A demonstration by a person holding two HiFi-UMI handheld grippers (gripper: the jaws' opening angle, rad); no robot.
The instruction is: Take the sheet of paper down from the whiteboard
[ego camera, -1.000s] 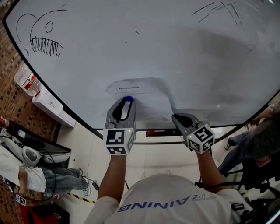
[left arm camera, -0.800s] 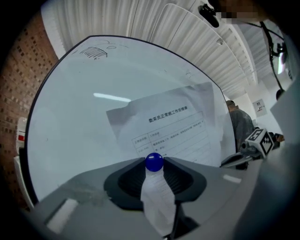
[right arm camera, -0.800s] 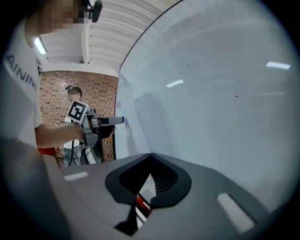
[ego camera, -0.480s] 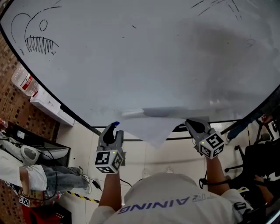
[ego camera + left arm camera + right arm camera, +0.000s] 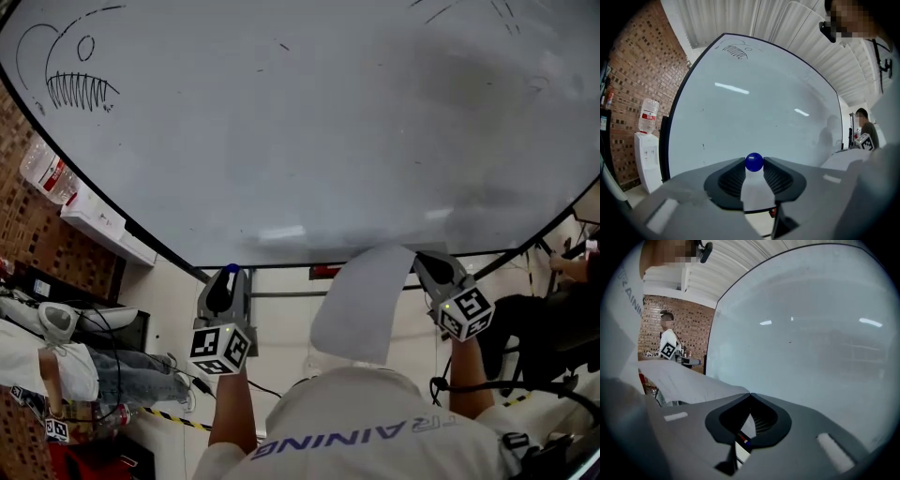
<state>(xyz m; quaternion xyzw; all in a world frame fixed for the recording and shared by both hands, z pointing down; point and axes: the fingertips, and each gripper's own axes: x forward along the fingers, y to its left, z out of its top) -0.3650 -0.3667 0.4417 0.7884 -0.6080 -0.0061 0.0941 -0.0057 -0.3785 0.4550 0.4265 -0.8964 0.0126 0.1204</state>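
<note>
- Pinching a corner of the sheet of paper (image 5: 361, 305) in the right gripper (image 5: 750, 394), already off the whiteboard (image 5: 300, 141), dangling below it.
- Clamping a blue magnet (image 5: 754, 161) in the left gripper (image 5: 229, 277), apart from the sheet.
- Basically done; only stashing both left, probably.

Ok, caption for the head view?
Right gripper holds the white paper sheet clear of the large whiteboard; left gripper grips a blue round magnet.
</note>
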